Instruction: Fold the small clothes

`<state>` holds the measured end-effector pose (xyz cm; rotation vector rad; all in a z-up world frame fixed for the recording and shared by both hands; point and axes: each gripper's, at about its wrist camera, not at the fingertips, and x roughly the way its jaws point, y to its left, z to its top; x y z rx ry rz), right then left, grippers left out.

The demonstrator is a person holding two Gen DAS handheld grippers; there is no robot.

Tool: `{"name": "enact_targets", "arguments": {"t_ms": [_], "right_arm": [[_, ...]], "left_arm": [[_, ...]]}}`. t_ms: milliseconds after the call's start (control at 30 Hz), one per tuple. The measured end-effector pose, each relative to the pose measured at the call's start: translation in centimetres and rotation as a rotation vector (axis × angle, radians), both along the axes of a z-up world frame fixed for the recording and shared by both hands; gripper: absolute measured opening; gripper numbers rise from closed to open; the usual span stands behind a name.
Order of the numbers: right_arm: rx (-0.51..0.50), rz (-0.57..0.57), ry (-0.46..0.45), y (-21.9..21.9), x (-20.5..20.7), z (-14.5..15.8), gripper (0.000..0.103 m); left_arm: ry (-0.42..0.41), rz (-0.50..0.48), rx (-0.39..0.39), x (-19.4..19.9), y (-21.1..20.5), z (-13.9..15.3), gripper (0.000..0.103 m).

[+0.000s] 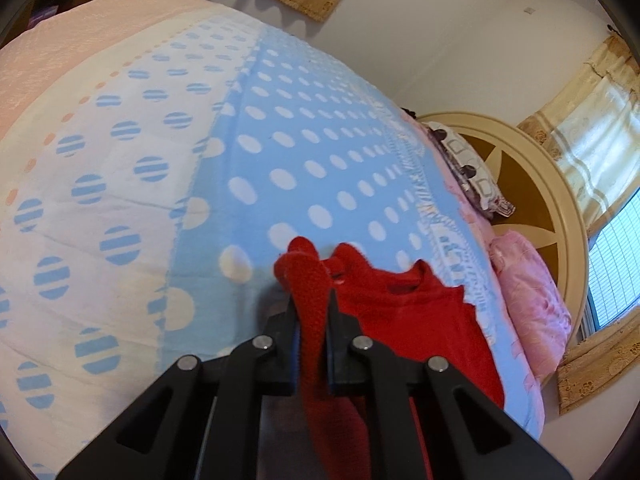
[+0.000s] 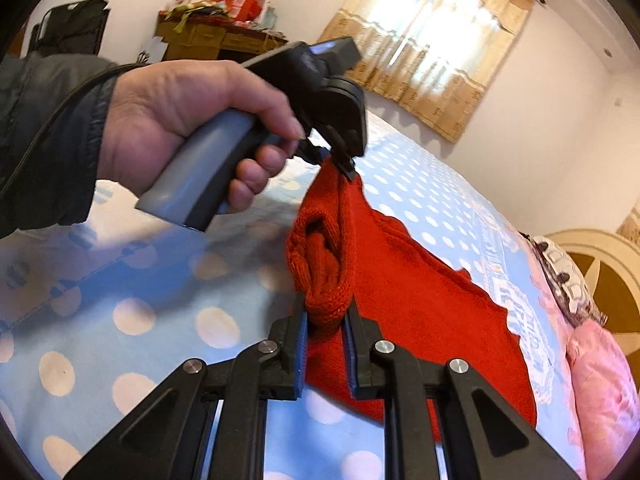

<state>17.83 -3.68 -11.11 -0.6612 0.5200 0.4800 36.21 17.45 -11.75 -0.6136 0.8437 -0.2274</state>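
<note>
A small red knitted sweater (image 1: 416, 320) lies partly on the blue polka-dot blanket (image 1: 304, 152), its near edge lifted. My left gripper (image 1: 312, 300) is shut on a bunched fold of the sweater. In the right wrist view the sweater (image 2: 400, 292) hangs from both grippers above the blanket (image 2: 132, 312). My right gripper (image 2: 325, 308) is shut on a rolled knit edge. The left gripper (image 2: 340, 162), held by a hand, pinches another corner higher up and farther away.
The bed has a round cream headboard (image 1: 532, 184), a patterned pillow (image 1: 468, 168) and a pink pillow (image 1: 532, 296) at its right. A white and pink quilt (image 1: 80, 160) covers the left side. Curtained windows (image 2: 432, 32) and a cluttered cabinet (image 2: 216, 28) stand behind.
</note>
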Motion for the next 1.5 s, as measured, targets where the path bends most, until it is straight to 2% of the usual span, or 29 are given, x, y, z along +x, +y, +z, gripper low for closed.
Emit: {"name": "enact_targets", "arguments": {"t_ms": [633,1100,1500], "right_arm": [[0.187,-0.168,0.003,-6.6,1.7,2.2,0.014],[0.267,-0.271,0.002,-11.9,3.1,3.4,0.014],[0.291,-0.377,0.025,-17.0,4.3,3.0,0.013]], "left_arm": [[-0.11,-0.098,-0.008,1.7,-7.7,5.0,0.009],[-0.123,-0.177,0.007,3.9,-14.0,6.0,0.009],[-0.093,-0.268,0.024,6.1,-21.0,4.9,0.009]]}}
